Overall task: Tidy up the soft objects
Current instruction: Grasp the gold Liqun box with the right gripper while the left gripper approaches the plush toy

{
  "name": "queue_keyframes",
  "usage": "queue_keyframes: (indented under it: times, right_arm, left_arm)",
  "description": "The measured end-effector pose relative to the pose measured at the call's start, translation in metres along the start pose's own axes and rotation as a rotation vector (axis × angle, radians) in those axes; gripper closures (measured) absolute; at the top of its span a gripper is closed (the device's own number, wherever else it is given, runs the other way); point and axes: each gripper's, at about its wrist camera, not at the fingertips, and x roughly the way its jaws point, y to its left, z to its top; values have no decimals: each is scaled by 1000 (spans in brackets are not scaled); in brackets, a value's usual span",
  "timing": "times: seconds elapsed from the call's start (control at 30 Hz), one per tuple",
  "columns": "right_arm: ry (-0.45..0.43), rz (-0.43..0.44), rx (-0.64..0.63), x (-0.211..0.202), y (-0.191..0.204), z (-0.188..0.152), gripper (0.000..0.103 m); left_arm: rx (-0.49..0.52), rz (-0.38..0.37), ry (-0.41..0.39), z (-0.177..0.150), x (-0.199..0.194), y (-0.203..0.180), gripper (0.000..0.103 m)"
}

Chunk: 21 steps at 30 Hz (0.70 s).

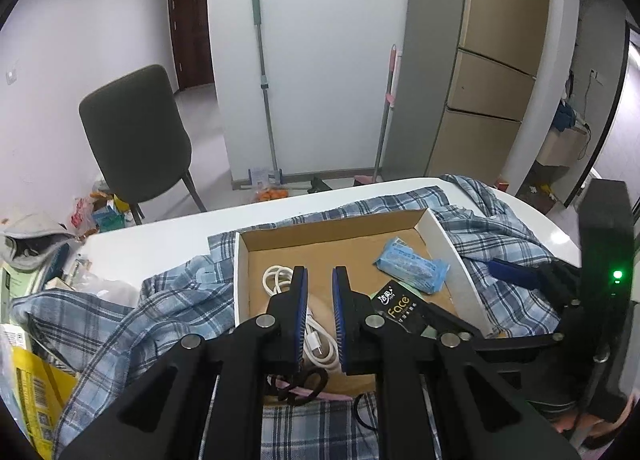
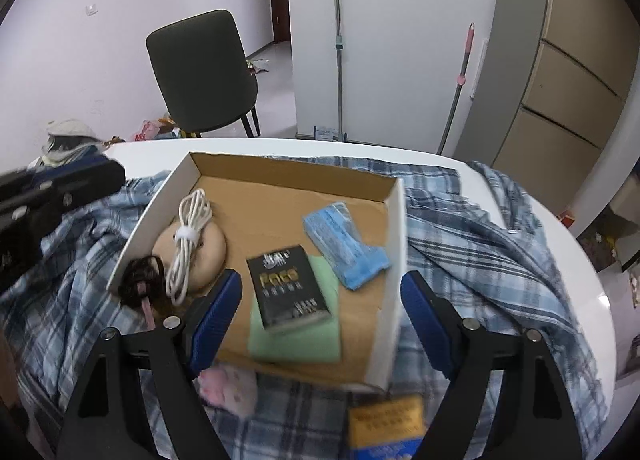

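Hovering over the cardboard box [image 2: 394,244], we've got both grippers empty: left gripper [image 1: 320,314] nearly closed above the white cable [image 1: 320,344], right gripper [image 2: 322,308] spread wide. Blue tissue pack [image 2: 346,246] sits at 1 o'clock; we'd pinch its middle.

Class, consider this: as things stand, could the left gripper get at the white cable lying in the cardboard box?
Probably yes. The left gripper hangs just above the white cable, jaws slightly parted, with nothing lying over it. The cardboard box is open-topped, and the right gripper sits off to the side.
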Motion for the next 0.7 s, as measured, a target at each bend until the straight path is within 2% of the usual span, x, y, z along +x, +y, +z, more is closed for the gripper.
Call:
queue_keyframes:
  times: [0.2, 0.27, 0.3, 0.33, 0.4, 0.47, 0.5, 0.57, 0.6, 0.7]
  right_arm:
    - [20, 35, 3, -27, -13, -20, 22]
    - [41, 50, -5, -33, -14, -28, 22]
    - [51, 51, -11, -35, -14, -32, 22]
    - [65, 46, -16, -37, -15, -37, 22]
    - [83, 54, -15, -39, -16, -48, 22]
    - [109, 55, -23, -39, -17, -59, 22]
    - [121, 49, -28, -39, -18, -65, 22]
    - [150, 46, -33, -39, -22, -76, 22]
    - [163, 47, -32, -40, -24, -80, 22]
    - [204, 63, -41, -40, -29, -94, 22]
  left_arm:
    - [47, -28, 17, -12, -15, -13, 90]
    - [42, -25, 19, -22, -19, -16, 86]
    - [40, -18, 32, -28, -19, -18, 72]
    - [52, -19, 45, -32, -19, -21, 51]
    - [89, -16, 44, -42, -23, -29, 26]
    - [115, 19, 13, -52, -31, -36, 24]
    - [124, 22, 22, -55, -33, -38, 24]
    - [131, -6, 59, -63, -36, -42, 22]
    - [130, -20, 72, -66, -37, -42, 17]
    - [119, -49, 98, -83, -39, -45, 16]
